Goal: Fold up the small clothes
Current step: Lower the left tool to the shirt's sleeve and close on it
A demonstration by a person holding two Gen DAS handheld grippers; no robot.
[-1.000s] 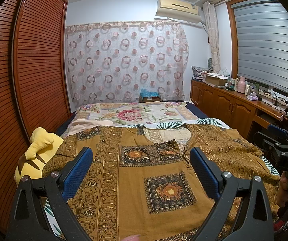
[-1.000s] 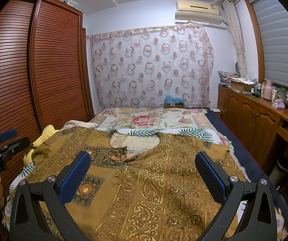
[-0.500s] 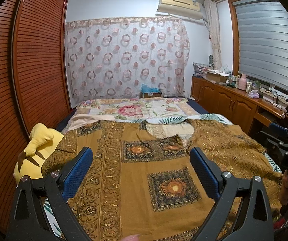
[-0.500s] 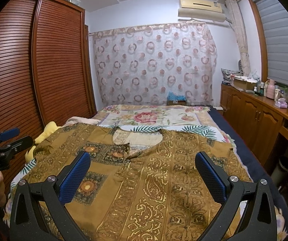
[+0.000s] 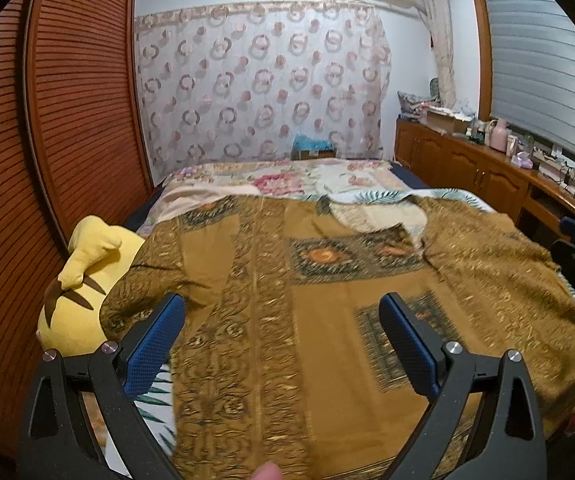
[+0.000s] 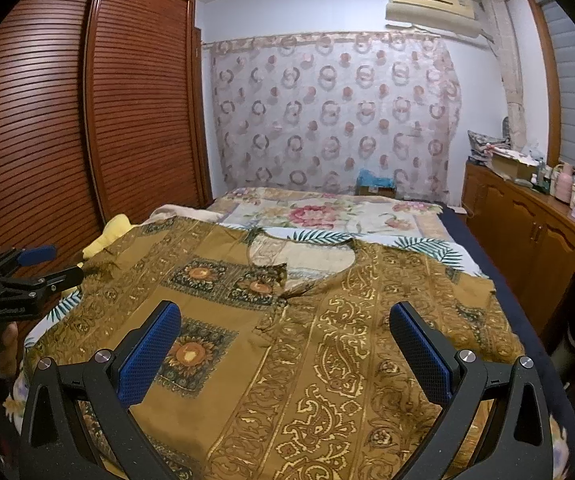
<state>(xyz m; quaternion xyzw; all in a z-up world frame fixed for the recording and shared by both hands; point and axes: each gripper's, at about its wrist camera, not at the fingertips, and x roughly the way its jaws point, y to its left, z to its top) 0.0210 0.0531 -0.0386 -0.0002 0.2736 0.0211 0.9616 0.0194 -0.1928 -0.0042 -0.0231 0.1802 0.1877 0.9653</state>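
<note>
Left gripper (image 5: 281, 326): jaws apart, held above the garment's (image 5: 327, 320) left half.
Right gripper (image 6: 285, 336): jaws apart, empty, level above its near middle.

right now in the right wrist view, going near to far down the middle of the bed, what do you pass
right gripper → brown patterned garment → leaf-print sheet → floral quilt → blue item on a box → ring-patterned curtain

Brown garment (image 5: 327, 360) motion-blurred in left view, near hem cut off, counter clutter (image 6: 559, 184) too small
</note>
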